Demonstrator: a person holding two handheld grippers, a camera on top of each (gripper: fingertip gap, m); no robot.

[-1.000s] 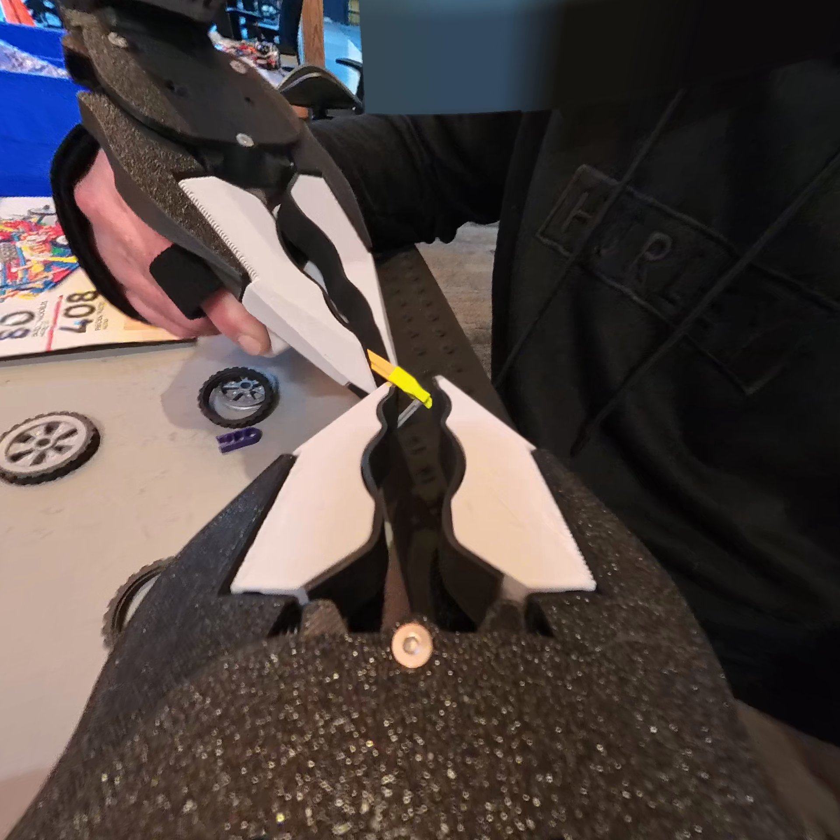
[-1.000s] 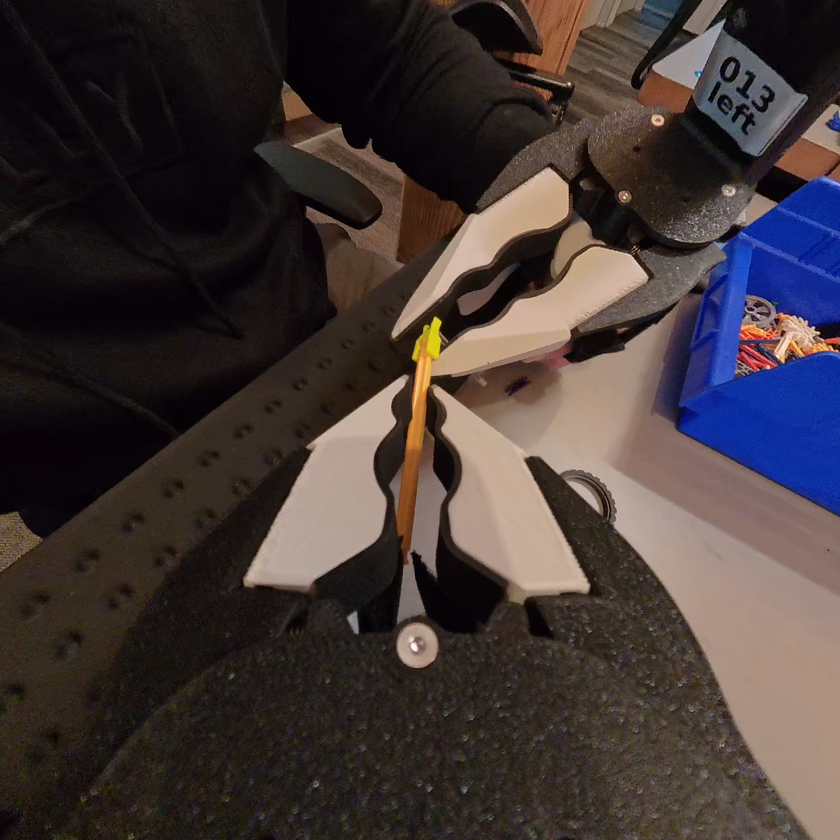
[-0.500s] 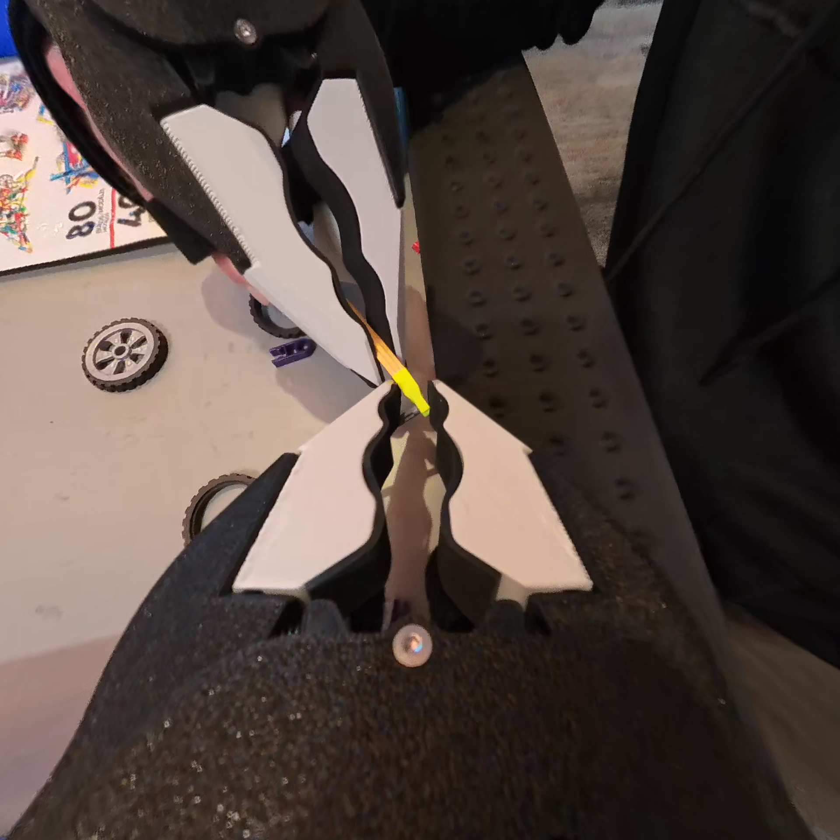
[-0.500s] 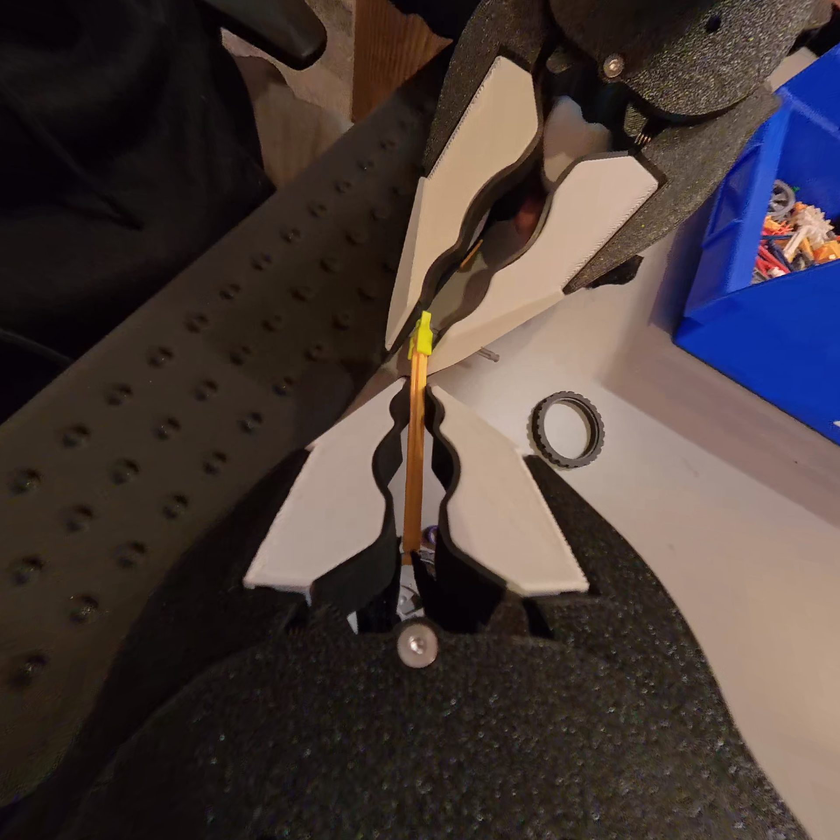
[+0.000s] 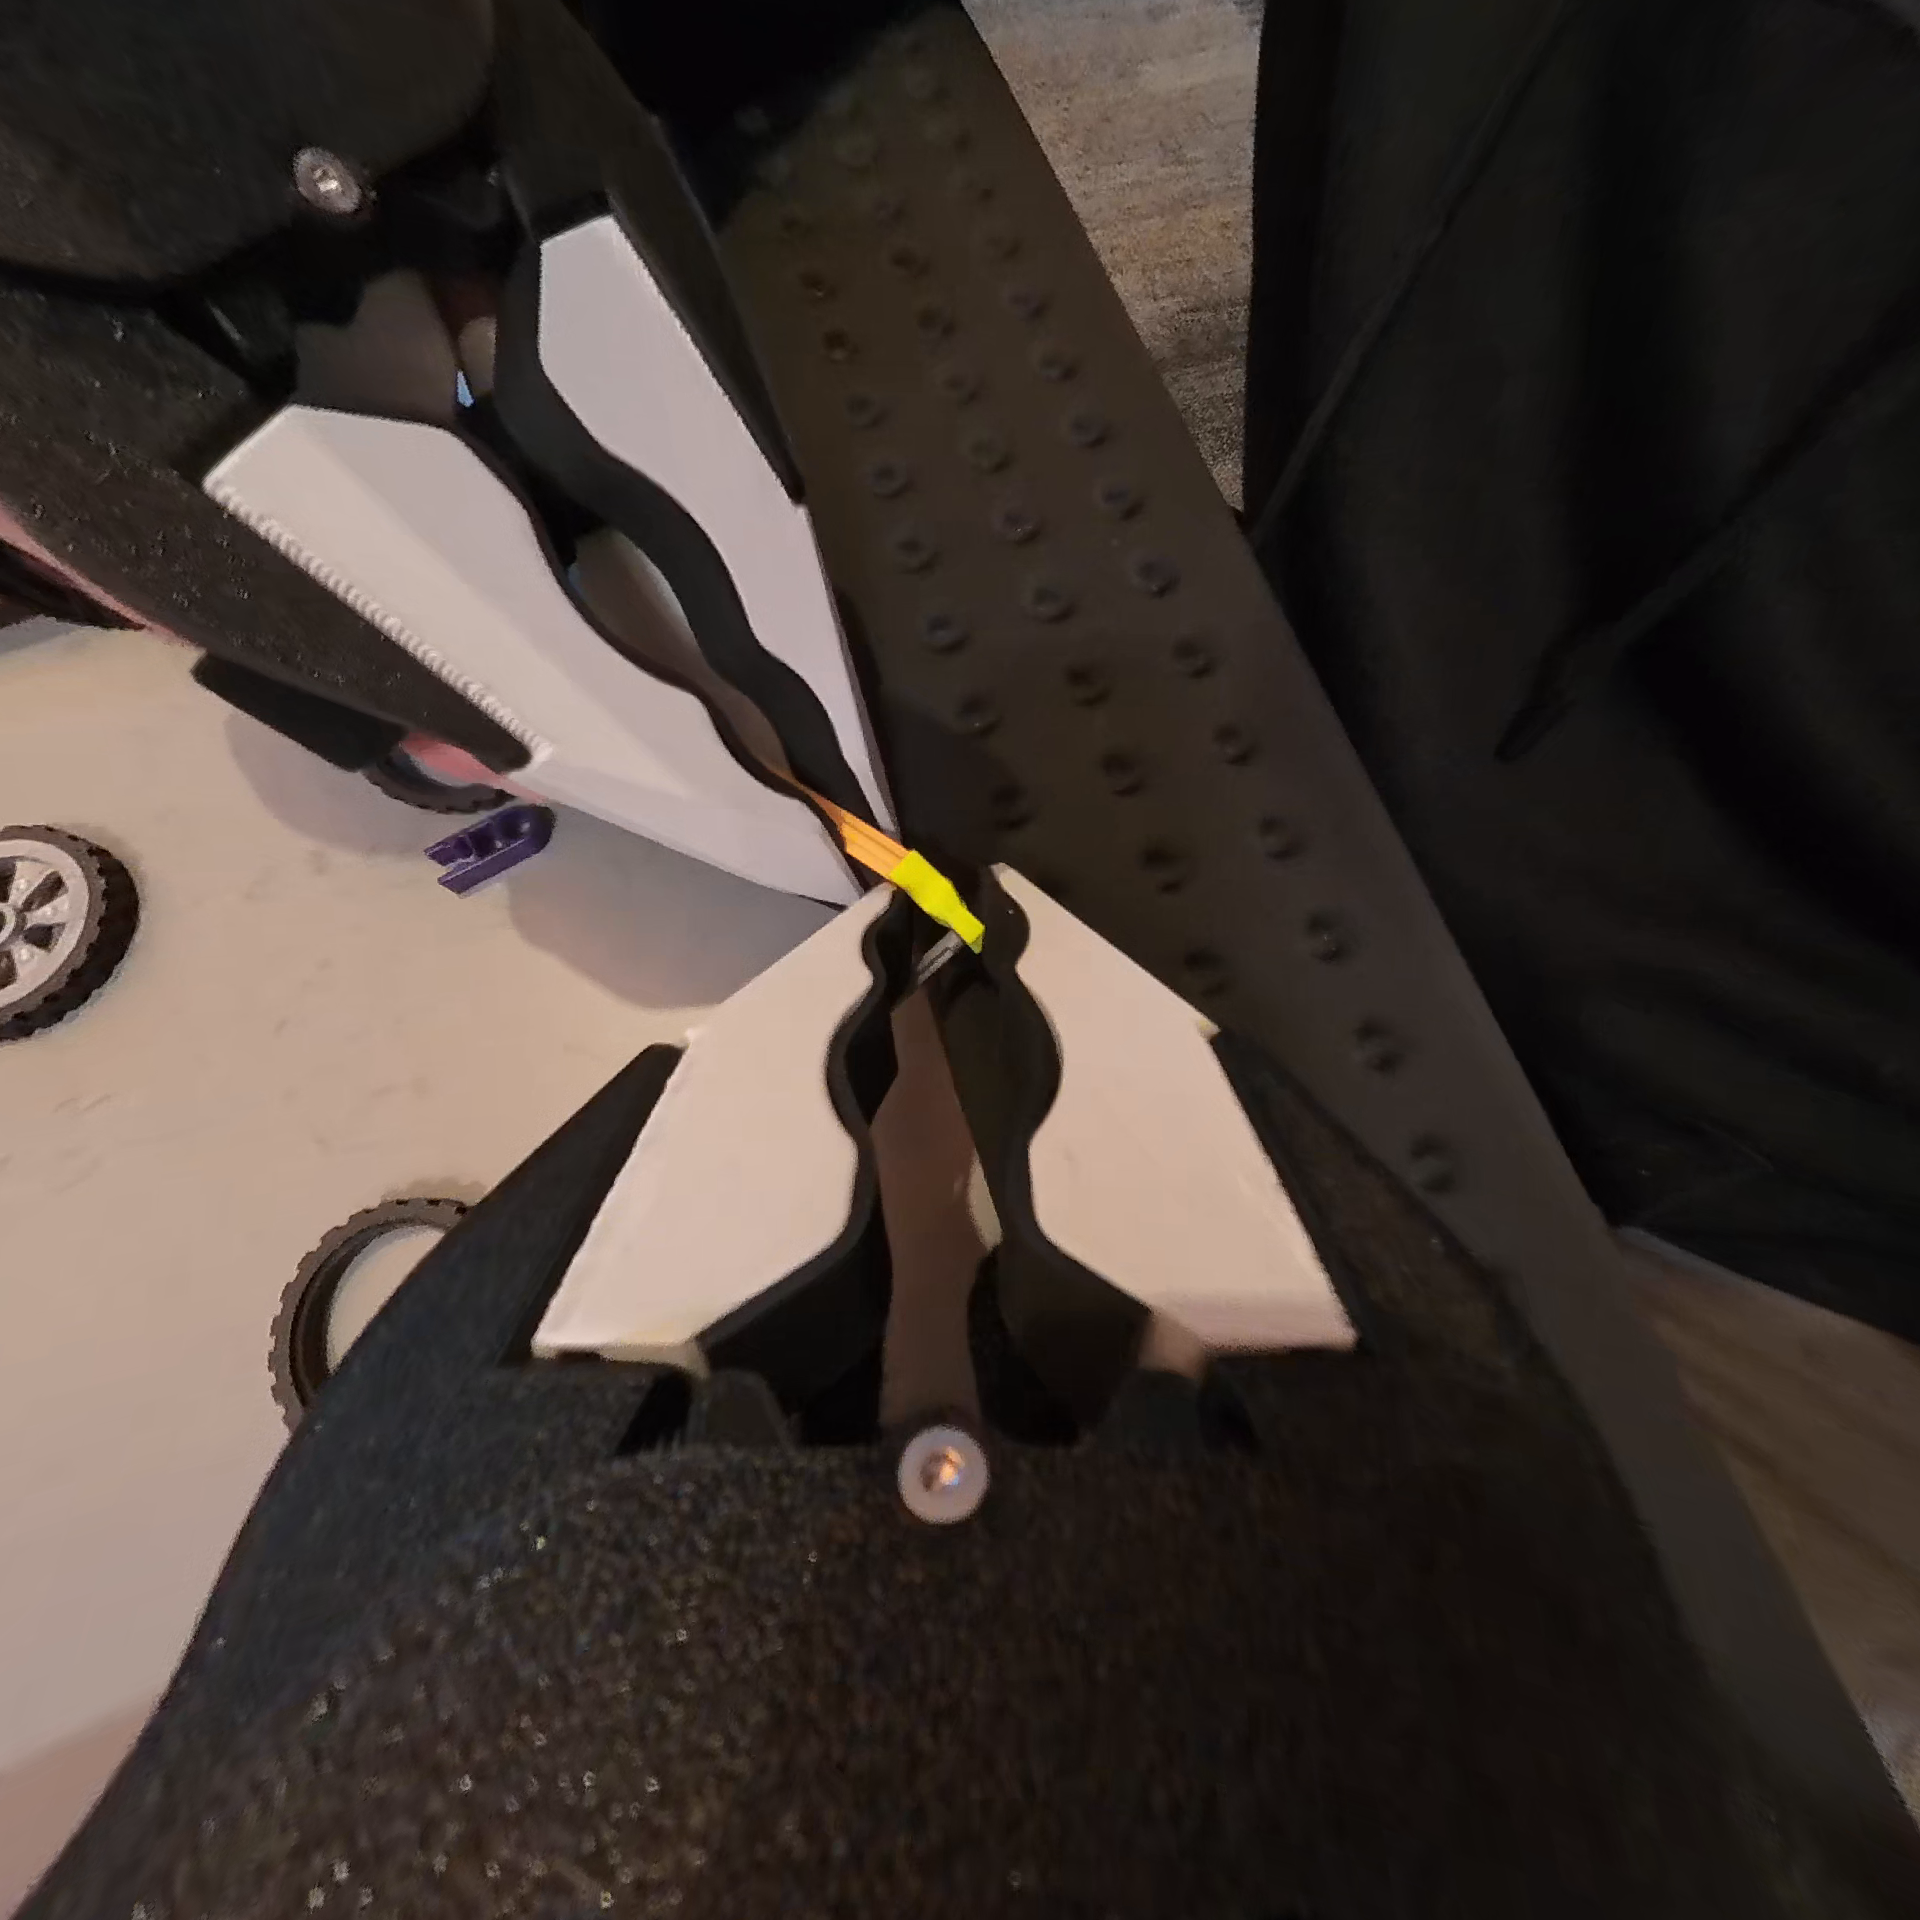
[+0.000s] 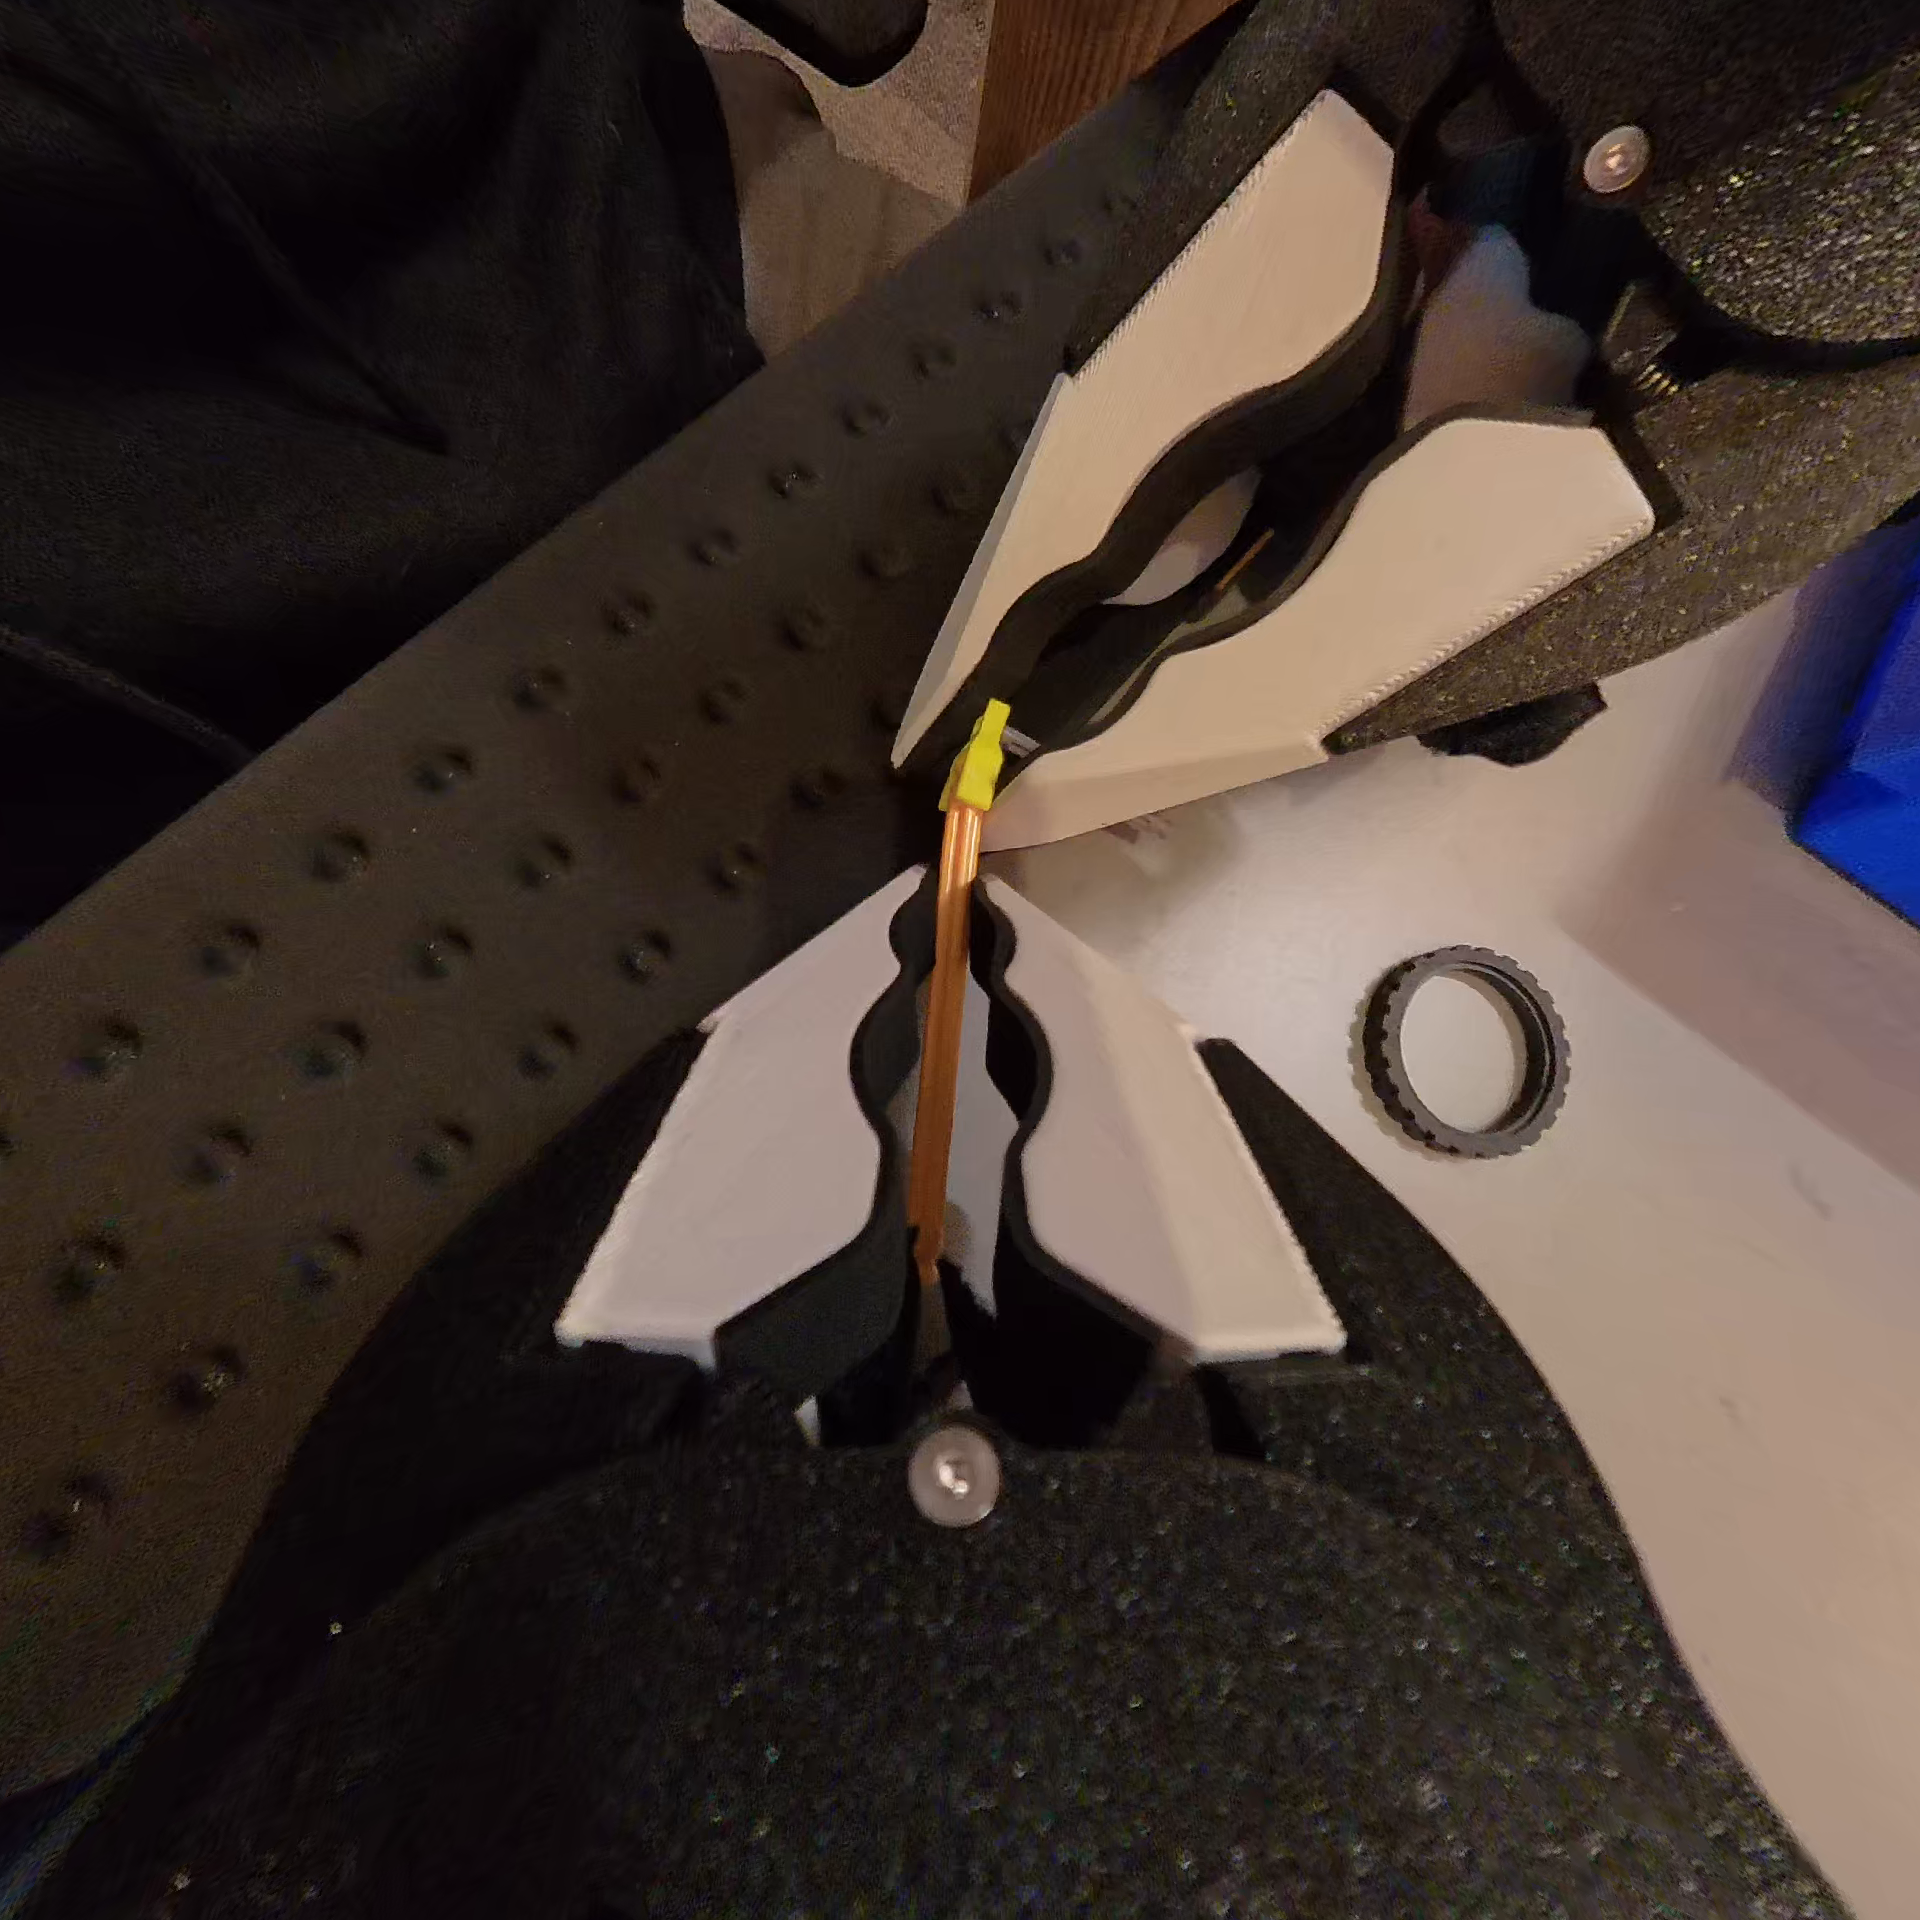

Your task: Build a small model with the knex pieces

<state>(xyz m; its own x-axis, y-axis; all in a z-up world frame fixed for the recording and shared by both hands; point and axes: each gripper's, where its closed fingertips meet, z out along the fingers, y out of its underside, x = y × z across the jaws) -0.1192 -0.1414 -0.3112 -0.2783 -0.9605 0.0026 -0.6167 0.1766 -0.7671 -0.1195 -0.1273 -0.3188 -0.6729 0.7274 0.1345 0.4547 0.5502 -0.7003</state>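
My right gripper (image 6: 954, 883) is shut on a thin orange rod (image 6: 940, 1039) that runs up between its fingers. A small yellow connector (image 6: 975, 774) sits on the rod's far tip. My left gripper (image 5: 940, 891) meets it tip to tip, with its jaws closed on the yellow connector (image 5: 935, 899). In the left wrist view the right gripper (image 5: 878, 852) comes in from the upper left with the orange rod (image 5: 847, 821) showing at its tips. In the right wrist view the left gripper (image 6: 951, 795) comes in from the upper right. Both are held low over the white table (image 5: 208, 1091).
A black perforated strip (image 5: 1091, 623) runs along the table edge, with a person in dark clothing (image 5: 1662, 520) behind it. On the table lie a purple piece (image 5: 488, 836), a grey wheel (image 5: 42, 925) and a black tyre ring (image 6: 1465, 1049). A blue bin (image 6: 1870, 790) stands at the right. Only a small space, under 4 cm, lies between the two pairs of fingers. About 8 cm separates my right fingertips from the purple piece (image 5: 488, 836).
Both grippers have dropped lower and tilted down toward the table, staying joined at the yellow connector. The rod remains in the right gripper.
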